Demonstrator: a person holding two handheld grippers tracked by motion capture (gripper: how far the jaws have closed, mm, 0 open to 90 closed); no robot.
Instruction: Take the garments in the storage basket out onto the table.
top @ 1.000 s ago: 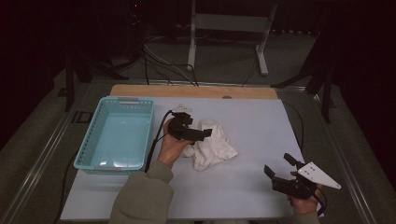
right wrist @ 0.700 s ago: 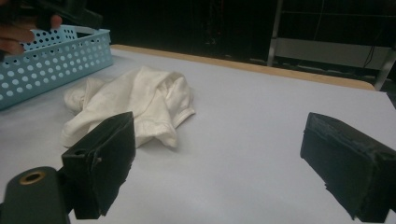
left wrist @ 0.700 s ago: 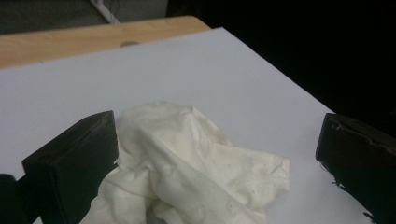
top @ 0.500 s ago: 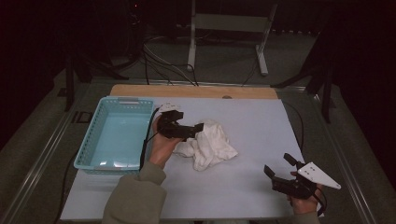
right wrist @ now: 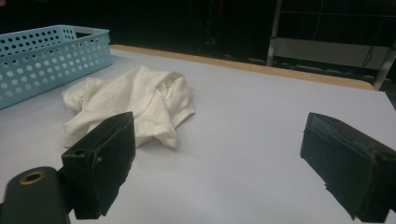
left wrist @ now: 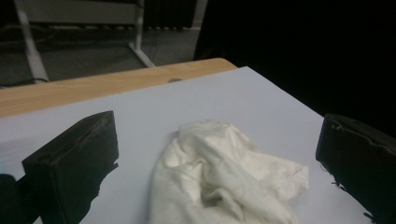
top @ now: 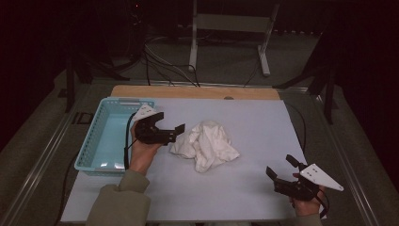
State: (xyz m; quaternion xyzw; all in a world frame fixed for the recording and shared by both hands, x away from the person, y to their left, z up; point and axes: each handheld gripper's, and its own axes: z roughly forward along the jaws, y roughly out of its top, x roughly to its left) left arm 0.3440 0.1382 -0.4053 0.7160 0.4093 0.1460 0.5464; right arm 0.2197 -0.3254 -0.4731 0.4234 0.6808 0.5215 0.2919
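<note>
Here: one white cloth (top: 207, 145), one blue basket (top: 92, 151); left tongs (top: 168, 133), right tongs (top: 281, 172) both spread, empty.

Looks like a lab or recording studio, not a home. Dark room, black surroundings on all sides of the frame, light falling mostly on the table (top: 263, 141) in the centre. Table top is covered with a plain pale sheet, wooden edge (top: 188, 92) showing along the far side. Upper centre of the high view: a light metal stand (top: 226, 33) on a grey floor, loose black cables (top: 164, 61) trailing across the floor at upper left. Dark rig legs (top: 324, 80) at upper right. Metal rails (top: 42, 155) run along the table's left side. Bare, staged setup.
</note>
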